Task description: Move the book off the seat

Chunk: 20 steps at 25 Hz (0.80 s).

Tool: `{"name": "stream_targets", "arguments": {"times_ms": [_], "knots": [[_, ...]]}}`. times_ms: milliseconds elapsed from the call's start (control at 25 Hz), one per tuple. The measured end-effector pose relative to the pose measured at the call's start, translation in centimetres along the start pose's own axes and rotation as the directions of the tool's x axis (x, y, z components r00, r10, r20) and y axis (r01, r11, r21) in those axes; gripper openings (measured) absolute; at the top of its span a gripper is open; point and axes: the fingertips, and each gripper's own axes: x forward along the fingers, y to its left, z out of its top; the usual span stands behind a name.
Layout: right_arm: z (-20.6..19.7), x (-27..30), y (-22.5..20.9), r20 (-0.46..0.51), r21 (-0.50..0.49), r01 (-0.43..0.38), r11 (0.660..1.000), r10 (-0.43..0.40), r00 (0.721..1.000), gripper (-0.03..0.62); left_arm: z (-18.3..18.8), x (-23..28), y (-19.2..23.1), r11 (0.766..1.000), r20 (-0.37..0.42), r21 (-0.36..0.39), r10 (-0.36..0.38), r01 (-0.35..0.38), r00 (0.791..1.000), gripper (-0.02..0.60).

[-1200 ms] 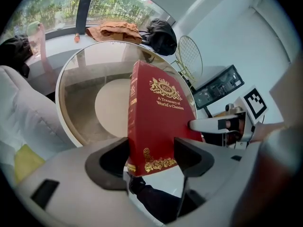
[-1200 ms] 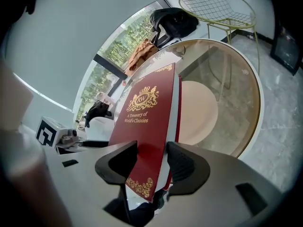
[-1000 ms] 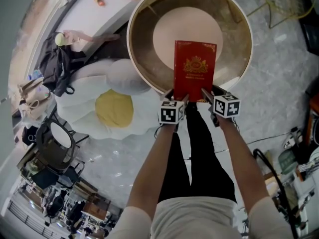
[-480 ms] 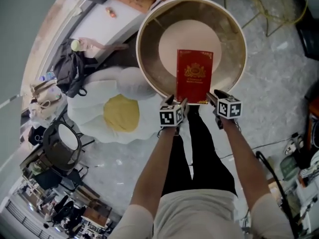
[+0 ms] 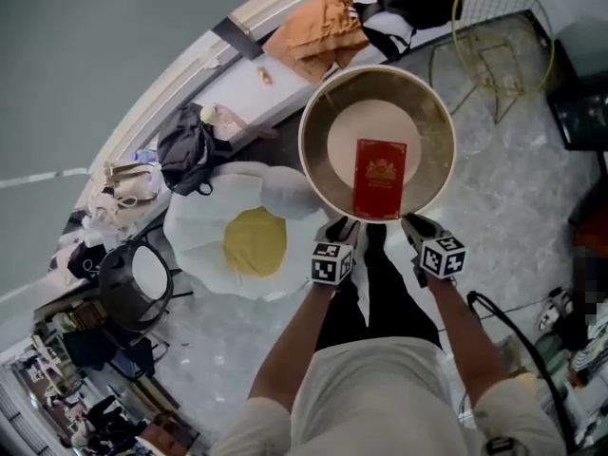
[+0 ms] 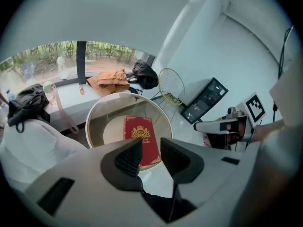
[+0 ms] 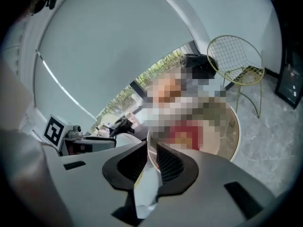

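A red book (image 5: 380, 179) with a gold crest lies flat on the pale cushion of a big round bowl seat (image 5: 310, 160). It also shows in the left gripper view, book (image 6: 140, 134) inside the seat's rim (image 6: 92, 122). My left gripper (image 5: 342, 228) and right gripper (image 5: 414, 224) hover just short of the book's near edge, apart from it. Both pairs of jaws have just been closing. The left gripper (image 6: 150, 154) keeps a small gap and the right gripper (image 7: 150, 162) only a narrow slit. Neither has anything between its jaws.
A white egg-shaped floor cushion (image 5: 252, 240) with a yellow middle lies left of the seat. Behind the seat a window ledge holds a black bag (image 5: 185, 145) and an orange cloth (image 5: 318, 27). A gold wire chair (image 5: 499, 27) stands at the far right, with cables (image 5: 494, 312) near my right side.
Both grippers have lifted up and back from the book's near edge, and their jaws have narrowed. The book still lies on the seat. The head view now takes in more of the room.
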Motion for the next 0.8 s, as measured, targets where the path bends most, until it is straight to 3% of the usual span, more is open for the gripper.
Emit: {"name": "stream_targets", "arguments": {"times_ms": [280,520,800], "knots": [[2.0,-5.9,6.4,0.11,-0.063,-0.01,0.998,0.016,0.994,0.057,1.7,-8.3,-1.3,0.997,0.126,0.073,-0.027,0.018,0.992,0.067],[-1.1,-11.5,9.8,0.189,-0.08,0.056,0.995,-0.04,0.981,0.054,-0.6,-16.0,-1.0,0.995,0.165,0.089,-0.053,0.038,0.985,0.003],[-4.4,-17.4,15.4,0.286,-0.078,0.077,0.994,-0.051,0.957,0.054,-2.0,-24.5,-2.9,0.986,0.212,0.139,-0.118,0.09,0.97,0.002]]}}
